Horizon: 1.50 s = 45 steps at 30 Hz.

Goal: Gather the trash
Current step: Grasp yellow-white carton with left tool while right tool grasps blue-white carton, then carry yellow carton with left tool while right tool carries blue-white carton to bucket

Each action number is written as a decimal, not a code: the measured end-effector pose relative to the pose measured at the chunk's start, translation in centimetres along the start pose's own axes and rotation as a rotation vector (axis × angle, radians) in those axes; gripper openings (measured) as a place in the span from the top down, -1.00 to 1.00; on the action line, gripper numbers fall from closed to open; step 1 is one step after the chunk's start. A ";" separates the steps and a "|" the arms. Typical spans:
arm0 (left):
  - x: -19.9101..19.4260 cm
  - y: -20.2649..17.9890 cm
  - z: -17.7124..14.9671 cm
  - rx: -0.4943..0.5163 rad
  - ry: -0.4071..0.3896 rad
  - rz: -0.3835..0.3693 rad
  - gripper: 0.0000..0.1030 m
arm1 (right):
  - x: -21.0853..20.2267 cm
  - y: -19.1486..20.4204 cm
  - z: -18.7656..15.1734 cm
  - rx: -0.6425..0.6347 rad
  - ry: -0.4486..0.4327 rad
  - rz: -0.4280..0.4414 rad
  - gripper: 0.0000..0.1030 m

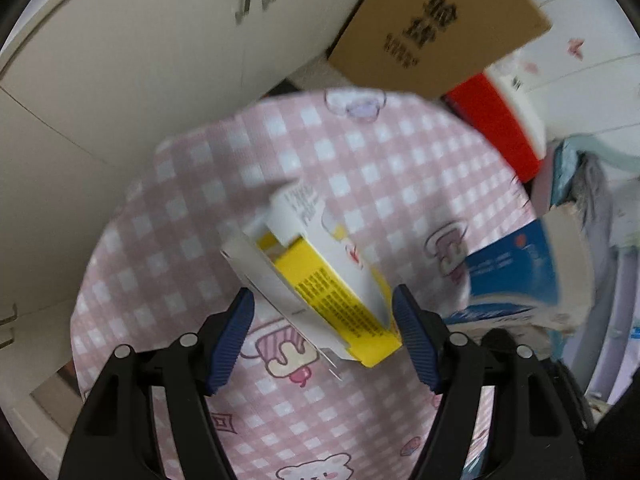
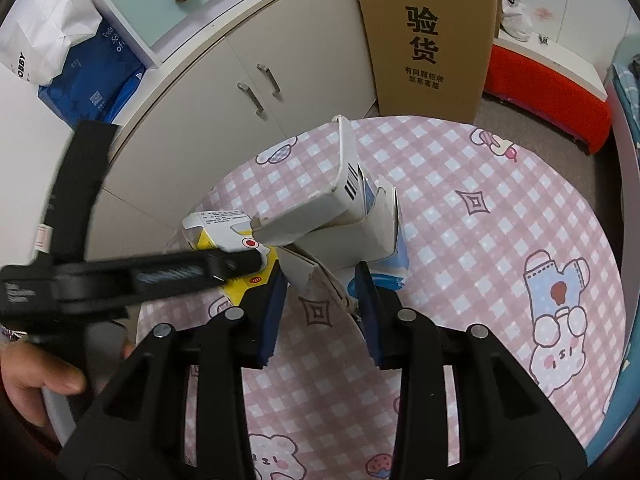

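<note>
A torn yellow-and-white carton (image 1: 324,280) lies on the round pink checked table (image 1: 360,152). My left gripper (image 1: 324,340) is open, its blue pads on either side of the carton's near end. In the right wrist view the left gripper (image 2: 240,264) reaches in from the left over the same yellow carton (image 2: 224,240). My right gripper (image 2: 320,304) is shut on a crushed white-and-blue carton (image 2: 348,216), held above the table (image 2: 480,240). That blue carton also shows at the right of the left wrist view (image 1: 516,272).
A tall brown cardboard box (image 2: 428,36) stands beyond the table by cream cabinet doors (image 2: 280,64). A red-and-white bench (image 2: 548,80) is at the back right. Blue and white bags (image 2: 84,60) sit at the left. A hand (image 2: 36,380) holds the left gripper's handle.
</note>
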State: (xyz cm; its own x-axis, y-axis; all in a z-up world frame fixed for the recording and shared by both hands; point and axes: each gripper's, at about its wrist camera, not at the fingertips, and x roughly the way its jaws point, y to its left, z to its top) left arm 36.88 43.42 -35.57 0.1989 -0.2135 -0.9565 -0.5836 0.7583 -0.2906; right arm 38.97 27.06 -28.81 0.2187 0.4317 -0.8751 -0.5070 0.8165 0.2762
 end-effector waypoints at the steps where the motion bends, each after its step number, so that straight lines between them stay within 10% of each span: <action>1: 0.3 -0.1 -0.1 0.005 0.006 -0.007 -0.25 | 0.1 0.1 0.0 -0.003 0.002 -0.001 0.33; 7: -0.2 -0.1 -1.1 0.026 -0.026 -0.083 0.18 | 0.1 0.6 0.2 -0.011 0.013 0.002 0.34; 28: -8.2 -6.6 -8.7 0.188 -0.190 -0.104 0.24 | -9.0 -3.2 -3.8 0.006 -0.082 0.082 0.37; 45: -9.5 -25.9 -20.9 0.385 -0.254 -0.140 0.24 | -23.9 -21.4 -10.9 0.113 -0.250 0.059 0.37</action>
State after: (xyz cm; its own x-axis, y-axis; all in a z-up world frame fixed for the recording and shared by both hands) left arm 33.68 12.91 -19.51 0.4689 -0.2092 -0.8581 -0.2126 0.9163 -0.3395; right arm 35.54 -4.88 -18.15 0.3977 0.5496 -0.7347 -0.4319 0.8186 0.3786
